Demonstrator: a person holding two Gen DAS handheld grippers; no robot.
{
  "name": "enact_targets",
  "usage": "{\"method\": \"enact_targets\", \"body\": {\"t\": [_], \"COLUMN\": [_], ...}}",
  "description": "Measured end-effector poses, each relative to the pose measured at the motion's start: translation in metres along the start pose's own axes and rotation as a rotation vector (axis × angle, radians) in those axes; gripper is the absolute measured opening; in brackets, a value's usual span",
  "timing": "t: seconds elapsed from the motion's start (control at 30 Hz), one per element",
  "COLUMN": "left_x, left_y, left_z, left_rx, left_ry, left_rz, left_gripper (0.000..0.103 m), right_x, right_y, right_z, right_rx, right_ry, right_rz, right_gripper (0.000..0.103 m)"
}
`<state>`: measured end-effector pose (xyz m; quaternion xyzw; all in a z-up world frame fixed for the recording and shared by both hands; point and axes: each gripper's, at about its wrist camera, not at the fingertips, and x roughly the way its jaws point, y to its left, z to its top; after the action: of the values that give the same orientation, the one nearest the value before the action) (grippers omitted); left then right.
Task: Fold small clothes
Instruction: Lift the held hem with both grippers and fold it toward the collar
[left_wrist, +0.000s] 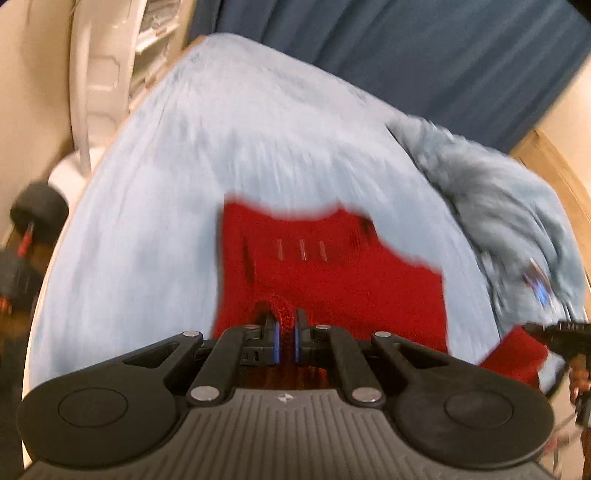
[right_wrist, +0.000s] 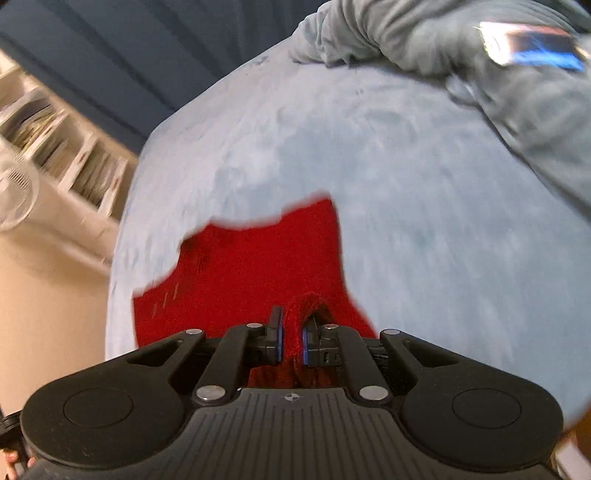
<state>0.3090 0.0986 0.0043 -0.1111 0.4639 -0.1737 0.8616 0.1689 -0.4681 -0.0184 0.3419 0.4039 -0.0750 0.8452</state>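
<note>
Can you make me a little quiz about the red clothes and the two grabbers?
1. True or false: the left gripper is pinching the red garment.
2. What is the garment lying on? A) a wooden floor B) a light blue bed cover C) a white plate
3. Fill in: the right gripper is shut on a fold of ____ cloth.

Key
1. True. Red knit sits bunched between its fingers.
2. B. The light blue cover lies all around the garment, with a rumpled grey-blue blanket at the far side.
3. Red. The same garment fills both wrist views, so both grippers hold it at once.
</note>
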Motion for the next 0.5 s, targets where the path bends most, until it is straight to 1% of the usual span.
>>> {"method": "enact_targets", "body": {"t": [0.07,0.1,0.13,0.17,0.2,0.23,0.27,0.3,0.33,0.37,0.4,0.5], "left_x": [0.040,0.066,0.086,0.108,0.125,0.135,0.139,0.142,0.144,0.145,0.148,0.156], "left_y": [0.003,0.012,0.020,0.032,0.043,0.049,0.050,0.050,0.051,0.051,0.050,0.048], "left_z": [0.046,0.068,0.082,0.092,0.098,0.102,0.104,0.104,0.102,0.100,0.098,0.084], "left_rx": [-0.023,-0.070,-0.109,-0.172,-0.237,-0.266,-0.255,-0.231,-0.204,-0.183,-0.160,-0.112], "left_ry": [-0.030,-0.032,-0.024,0.005,0.028,0.010,-0.031,-0.068,-0.099,-0.118,-0.121,-0.073], "left_rz": [0.050,0.077,0.091,0.105,0.136,0.189,0.223,0.241,0.259,0.261,0.246,0.190], "left_gripper": [0.008,0.014,0.017,0.019,0.030,0.054,0.068,0.092,0.100,0.100,0.100,0.100], "right_x": [0.049,0.068,0.087,0.098,0.105,0.108,0.111,0.114,0.120,0.126,0.132,0.148], "right_y": [0.005,0.004,-0.001,-0.006,-0.014,-0.020,-0.027,-0.033,-0.039,-0.043,-0.045,-0.039], "right_z": [0.043,0.056,0.068,0.073,0.074,0.071,0.066,0.059,0.051,0.043,0.035,0.022], "right_rx": [0.042,0.060,0.099,0.127,0.145,0.149,0.138,0.123,0.102,0.083,0.058,-0.004], "right_ry": [0.013,0.017,0.008,-0.010,-0.057,-0.104,-0.131,-0.135,-0.122,-0.111,-0.107,-0.124], "right_rz": [-0.041,-0.066,-0.094,-0.121,-0.128,-0.124,-0.108,-0.091,-0.083,-0.088,-0.089,-0.071], "right_gripper": [0.012,0.013,0.028,0.056,0.065,0.067,0.067,0.068,0.068,0.068,0.068,0.068]}}
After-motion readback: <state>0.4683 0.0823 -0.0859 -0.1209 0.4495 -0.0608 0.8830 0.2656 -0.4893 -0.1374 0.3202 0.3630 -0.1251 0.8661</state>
